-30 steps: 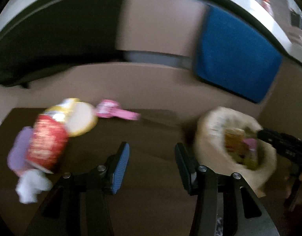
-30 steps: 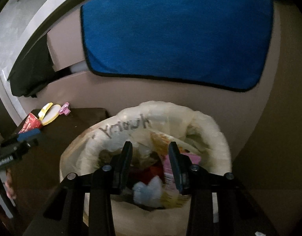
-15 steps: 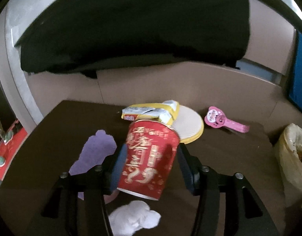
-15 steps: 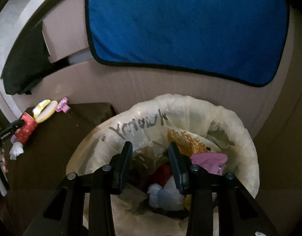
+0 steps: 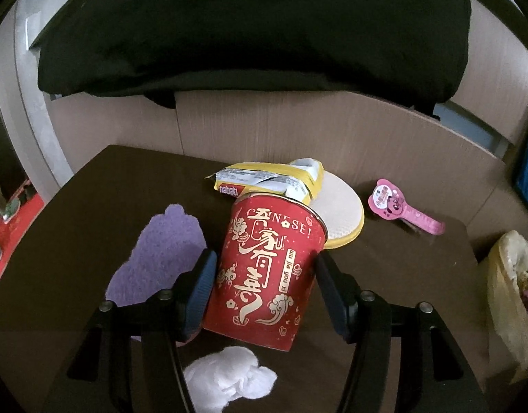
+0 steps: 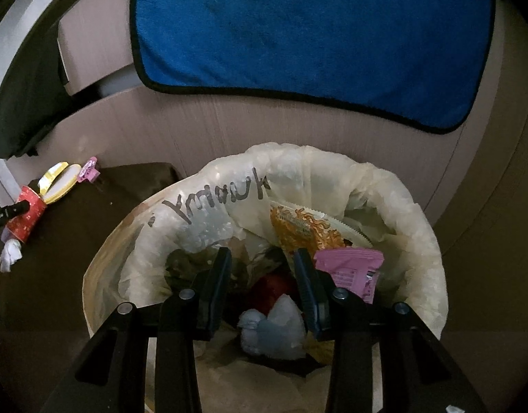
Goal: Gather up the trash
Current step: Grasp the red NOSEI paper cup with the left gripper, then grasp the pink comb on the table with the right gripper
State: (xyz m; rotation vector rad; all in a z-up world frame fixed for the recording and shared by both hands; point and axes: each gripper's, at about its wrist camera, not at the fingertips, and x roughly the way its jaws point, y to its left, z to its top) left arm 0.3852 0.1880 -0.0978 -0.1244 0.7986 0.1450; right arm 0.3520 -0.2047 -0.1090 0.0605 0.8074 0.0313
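Spreading my left gripper (image 5: 260,282) jaws around red paper cup (image 5: 267,272), pads not yet pressing; light, crushable, taking mid-wall; right gripper (image 6: 260,289) hanging open, empty.

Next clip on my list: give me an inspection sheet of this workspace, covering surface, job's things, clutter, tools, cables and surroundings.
Surface: dark brown tabletop, bare in places.
Job's things: red paper cup with gold lettering, tilted; crumpled white tissue; yellow snack wrapper; bin lined with a pale plastic bag, holding wrappers and tissue.
Clutter: purple flat mat; round cream-and-yellow coaster; pink cartoon tag.
Tools: left tool open astride the cup, jaws just been opening, pads not pressing; right tool open above the bin, nothing between its jaws.
Cables: nothing seen.
Surroundings: black cloth and blue towel draped over beige furniture.
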